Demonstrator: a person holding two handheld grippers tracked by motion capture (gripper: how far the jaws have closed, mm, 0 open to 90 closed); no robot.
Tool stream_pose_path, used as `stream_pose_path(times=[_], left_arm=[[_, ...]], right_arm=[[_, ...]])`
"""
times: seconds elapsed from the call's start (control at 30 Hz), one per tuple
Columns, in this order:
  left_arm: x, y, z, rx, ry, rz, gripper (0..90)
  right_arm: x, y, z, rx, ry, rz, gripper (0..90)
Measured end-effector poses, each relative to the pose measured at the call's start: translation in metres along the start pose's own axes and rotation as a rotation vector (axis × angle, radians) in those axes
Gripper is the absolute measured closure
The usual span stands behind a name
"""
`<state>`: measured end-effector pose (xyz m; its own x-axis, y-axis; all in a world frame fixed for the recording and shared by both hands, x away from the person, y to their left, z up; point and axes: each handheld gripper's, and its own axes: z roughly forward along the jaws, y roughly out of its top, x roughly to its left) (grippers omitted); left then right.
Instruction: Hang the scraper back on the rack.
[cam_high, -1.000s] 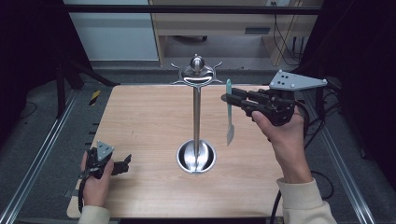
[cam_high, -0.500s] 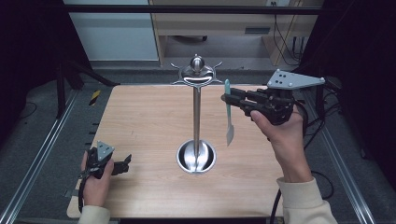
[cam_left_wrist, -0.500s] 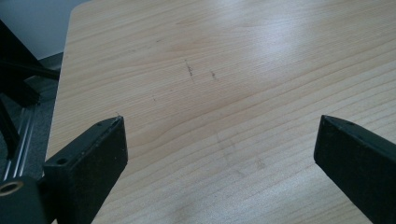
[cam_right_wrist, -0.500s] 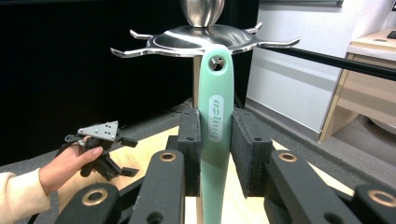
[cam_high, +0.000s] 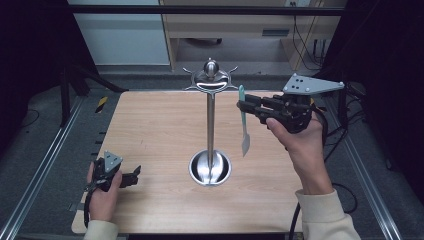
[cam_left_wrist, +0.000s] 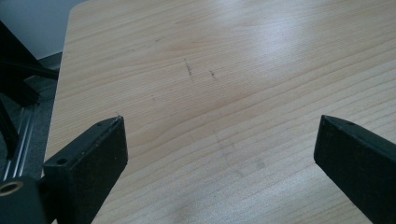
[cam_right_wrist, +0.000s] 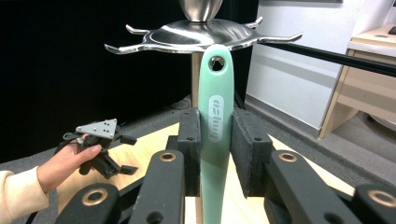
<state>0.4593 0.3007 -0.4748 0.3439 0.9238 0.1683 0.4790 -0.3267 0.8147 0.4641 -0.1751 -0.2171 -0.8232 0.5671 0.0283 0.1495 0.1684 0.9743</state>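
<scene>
Right gripper (cam_high: 243, 106) clamps spatula (cam_right_wrist: 215, 140) near rack (cam_high: 210, 82) | left gripper (cam_left_wrist: 219, 154) wide, empty | risk: hole misses hook, spatula drops.

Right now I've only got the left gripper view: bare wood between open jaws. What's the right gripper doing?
Observer: The right gripper is shut on a mint-green utensil, clamped on its handle.
Operator: Where's that relative to the stand?
Observer: Held upright beside the steel stand, its hanging hole just under the stand's hook ring. Not hooked yet.
Operator: And my gripper on the table?
Observer: The left gripper sits low at the table's near-left corner, well apart from the stand's base.
</scene>
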Motion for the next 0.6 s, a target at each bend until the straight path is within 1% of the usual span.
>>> stream_pose_path(times=[0.6], left_arm=[[-0.0002, 0.0002, -0.0002, 0.001, -0.001, 0.001, 2.6]], right_arm=[[-0.0003, -0.0009, 0.0086, -0.002, 0.01, 0.012, 74.2]])
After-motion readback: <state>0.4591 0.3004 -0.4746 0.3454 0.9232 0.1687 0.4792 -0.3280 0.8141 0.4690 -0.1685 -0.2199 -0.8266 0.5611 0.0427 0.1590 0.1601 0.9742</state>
